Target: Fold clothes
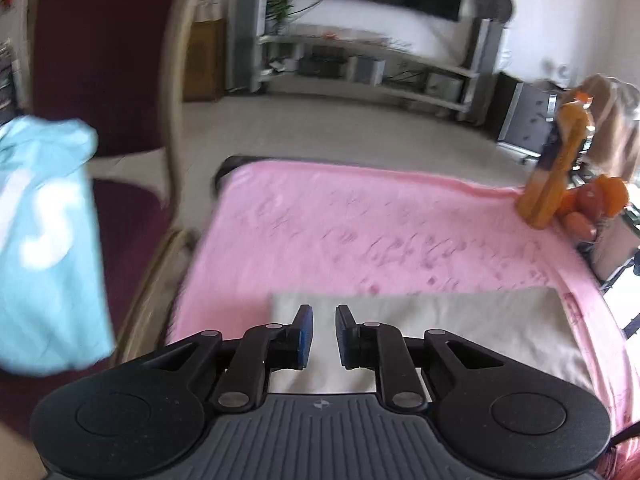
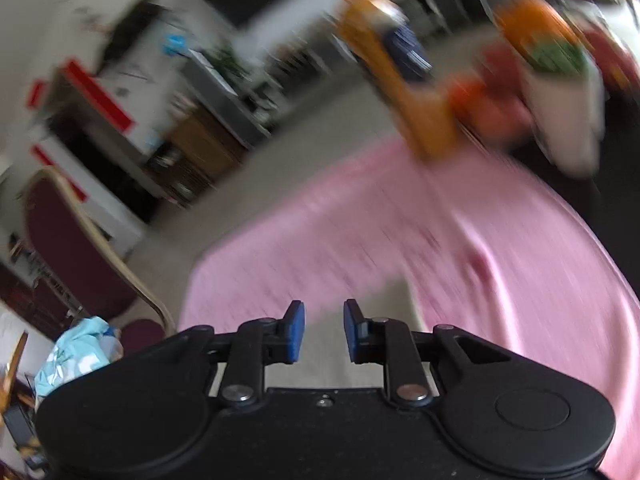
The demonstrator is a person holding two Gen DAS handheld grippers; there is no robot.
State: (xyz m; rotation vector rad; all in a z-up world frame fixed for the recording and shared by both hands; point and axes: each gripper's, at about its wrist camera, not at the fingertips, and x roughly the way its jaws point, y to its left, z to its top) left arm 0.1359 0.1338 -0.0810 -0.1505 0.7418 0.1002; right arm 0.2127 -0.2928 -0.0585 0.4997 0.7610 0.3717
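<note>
Left gripper (image 1: 323, 336) jaws spread, empty, over folded beige cloth (image 1: 460, 332) lying flat at near edge of pink blanket (image 1: 360, 232). Right gripper (image 2: 324, 332) also spread, empty, above same cloth (image 2: 328, 364). Light blue garment (image 1: 44, 248) off left by the maroon chair (image 1: 100, 56). Orange bottle (image 1: 556, 168) at blanket's far right corner.

My right wrist view is smeared with motion blur: the orange bottle (image 2: 384, 80) and the fruit (image 2: 492, 92) beside it are streaks, and I can't read the label. From the left wrist, the light blue garment (image 1: 44, 248) runs off the left edge, its white lettering only partly legible. The beige folded cloth (image 1: 440, 328) disappears under my left tool's (image 1: 323, 336) body.
</note>
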